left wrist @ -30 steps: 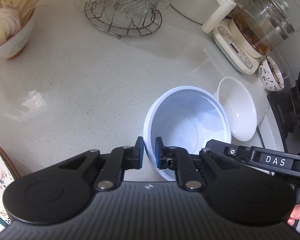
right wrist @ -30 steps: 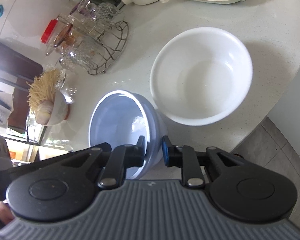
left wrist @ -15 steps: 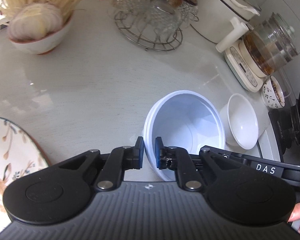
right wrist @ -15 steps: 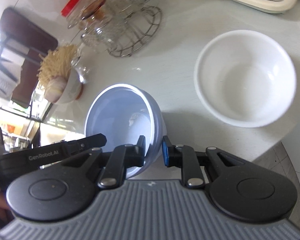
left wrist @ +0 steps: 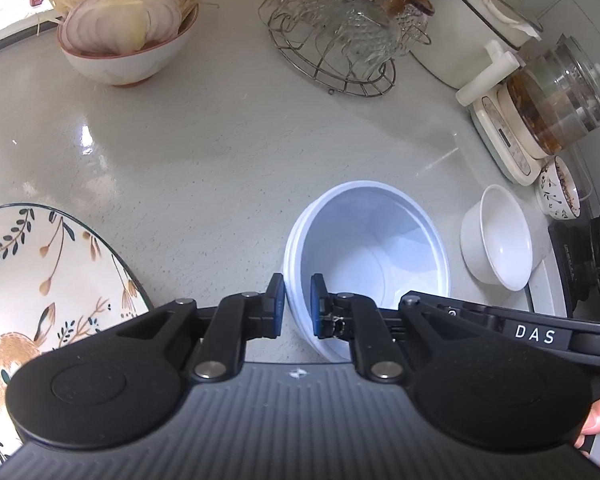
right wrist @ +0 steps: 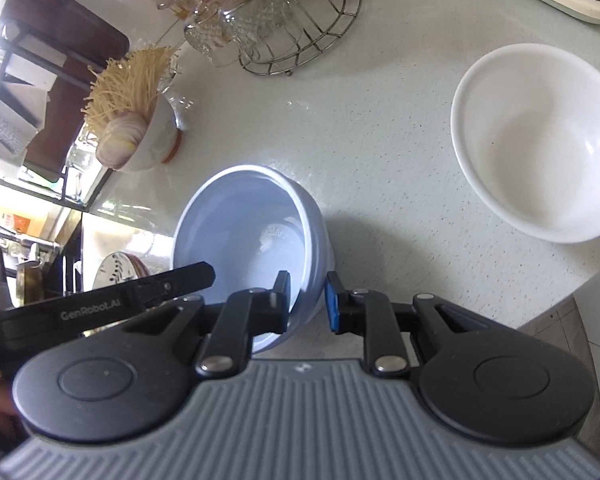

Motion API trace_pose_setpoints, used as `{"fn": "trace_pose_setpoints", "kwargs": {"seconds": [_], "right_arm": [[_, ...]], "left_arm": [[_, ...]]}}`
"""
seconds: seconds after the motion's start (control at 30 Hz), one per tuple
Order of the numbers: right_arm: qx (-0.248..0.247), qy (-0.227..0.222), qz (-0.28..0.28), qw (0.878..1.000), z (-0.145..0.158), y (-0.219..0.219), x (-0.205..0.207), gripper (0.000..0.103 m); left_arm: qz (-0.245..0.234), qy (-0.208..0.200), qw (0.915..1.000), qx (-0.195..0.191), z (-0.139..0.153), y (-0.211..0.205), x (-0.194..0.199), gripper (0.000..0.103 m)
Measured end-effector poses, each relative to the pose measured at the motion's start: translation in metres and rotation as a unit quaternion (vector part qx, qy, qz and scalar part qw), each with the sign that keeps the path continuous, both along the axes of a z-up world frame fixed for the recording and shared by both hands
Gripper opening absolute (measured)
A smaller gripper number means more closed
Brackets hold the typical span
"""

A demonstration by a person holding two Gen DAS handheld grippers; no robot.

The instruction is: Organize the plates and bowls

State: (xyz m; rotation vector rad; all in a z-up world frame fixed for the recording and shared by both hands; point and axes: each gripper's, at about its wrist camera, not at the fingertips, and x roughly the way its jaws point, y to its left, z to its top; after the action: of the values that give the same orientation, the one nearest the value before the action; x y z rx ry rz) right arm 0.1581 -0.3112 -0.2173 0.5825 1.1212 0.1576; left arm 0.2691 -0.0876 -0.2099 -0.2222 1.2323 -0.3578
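Observation:
A pale blue bowl (left wrist: 364, 248) with a doubled rim hangs tilted just above the counter, held from both sides. My left gripper (left wrist: 298, 292) is shut on its near rim, one pad inside and one outside. My right gripper (right wrist: 307, 292) pinches the opposite rim of the blue bowl (right wrist: 244, 232) the same way. Each view shows the other gripper's black arm reaching in beside the bowl. An empty white bowl (right wrist: 540, 140) stands on the counter to the right, small in the left wrist view (left wrist: 500, 240). A floral plate (left wrist: 40, 272) lies at the left.
At the back stand a bowl of noodles and onion (left wrist: 128, 40), a wire rack of glasses (left wrist: 340, 40), a white pot (left wrist: 472, 40) and a glass kettle (left wrist: 552, 96). A small patterned bowl (left wrist: 560, 188) and a dark stove (left wrist: 588, 268) are at right. The counter edge (right wrist: 540, 312) runs near the white bowl.
Both grippers carried the blue bowl leftward, away from the white bowl. The floral plate and the noodle bowl have come further into the left wrist view. Both grips are unchanged.

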Motion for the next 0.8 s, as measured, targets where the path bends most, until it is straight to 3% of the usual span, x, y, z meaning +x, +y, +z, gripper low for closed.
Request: {"fn": "trace_pose_setpoints", "kwargs": {"seconds": [0.1, 0.23, 0.3, 0.33, 0.6, 0.8], "right_arm": [[0.0, -0.001, -0.002, 1.0, 0.002, 0.0, 0.0, 0.023], [0.004, -0.005, -0.004, 1.0, 0.004, -0.001, -0.002, 0.026], [-0.005, -0.011, -0.005, 1.0, 0.008, 0.001, -0.002, 0.04], [-0.009, -0.02, -0.003, 1.0, 0.011, 0.002, -0.004, 0.042], [-0.049, -0.077, -0.024, 0.996, 0.041, -0.001, -0.015, 0.042], [-0.083, -0.123, -0.049, 0.988, 0.07, -0.003, -0.035, 0.042]], "left_arm": [[-0.011, -0.006, 0.9999, 0.005, 0.001, -0.003, 0.001, 0.016], [-0.019, -0.017, 0.9997, 0.008, 0.004, -0.004, -0.001, 0.033], [-0.024, -0.031, 0.9991, 0.015, 0.007, -0.005, -0.003, 0.034], [-0.028, -0.04, 0.9986, 0.02, 0.01, -0.005, -0.005, 0.034], [-0.05, -0.097, 0.9936, 0.029, 0.04, -0.005, -0.014, 0.034], [-0.055, -0.118, 0.9915, 0.009, 0.067, -0.005, -0.019, 0.034]]}}
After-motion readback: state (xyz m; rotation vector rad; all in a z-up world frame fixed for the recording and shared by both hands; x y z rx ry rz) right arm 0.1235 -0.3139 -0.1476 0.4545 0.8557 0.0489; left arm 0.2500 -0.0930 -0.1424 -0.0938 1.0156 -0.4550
